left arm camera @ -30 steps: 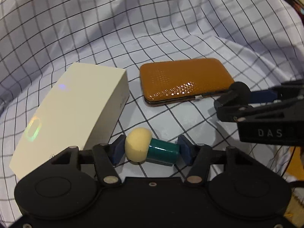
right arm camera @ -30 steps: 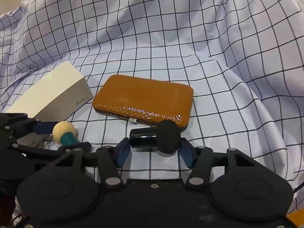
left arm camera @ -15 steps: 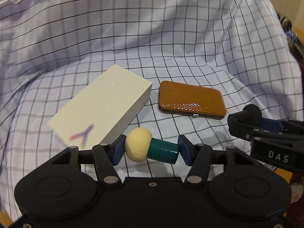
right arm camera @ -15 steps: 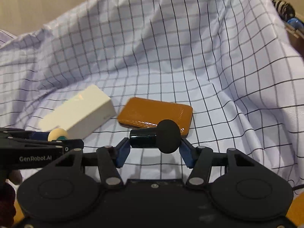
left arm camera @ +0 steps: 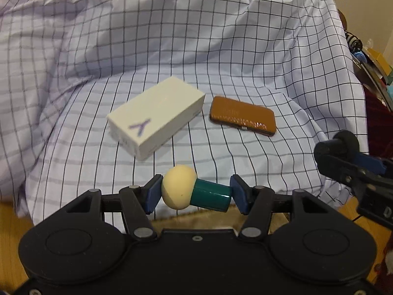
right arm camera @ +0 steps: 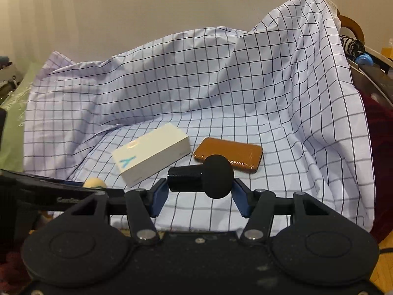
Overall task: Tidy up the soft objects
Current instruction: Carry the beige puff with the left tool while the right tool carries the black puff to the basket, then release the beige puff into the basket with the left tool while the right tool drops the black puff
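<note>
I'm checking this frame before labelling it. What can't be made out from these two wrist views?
- What the checked cloth covers: hidden in both views by its own folds.
- White box: its side print is blurred in the left wrist view and too small in the right.
- Green-stemmed peg: mostly hidden in the right wrist view behind the left gripper.
- Clutter at the right edge: cut off and too small.

The draped checked white cloth (left arm camera: 172, 49), flat cream cardboard box (left arm camera: 157, 116) and glossy brown leather case (left arm camera: 242, 119) are seen obliquely from above by both wrist views, the right lower.
</note>
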